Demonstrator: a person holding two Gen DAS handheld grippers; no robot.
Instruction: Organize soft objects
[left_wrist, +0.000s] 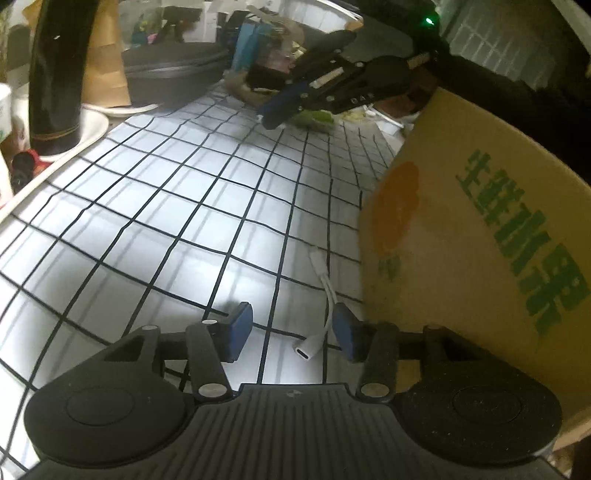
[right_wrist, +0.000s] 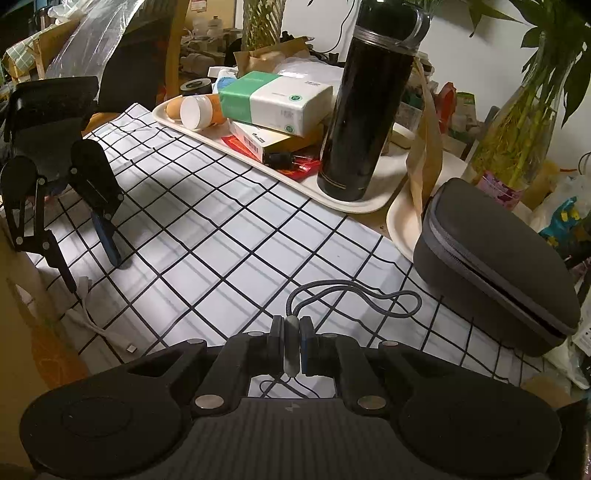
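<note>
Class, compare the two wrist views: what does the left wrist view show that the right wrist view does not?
Left wrist only: the yellow box with green lettering.

Right wrist only: the grey braided cable, pinched by the shut right gripper, and the green-and-white tissue pack.

Both: the checked cloth, black flask, white adapter cable, grey zip case.

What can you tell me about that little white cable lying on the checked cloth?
The white adapter cable is short, looks like smooth plastic, and has a chunky plug at each end joined by a thin bent cord. It lies loose on the black-and-white checked cloth, close beside the yellow box. The open left tool hovers around its near plug, fingers either side, not gripping it.
</note>
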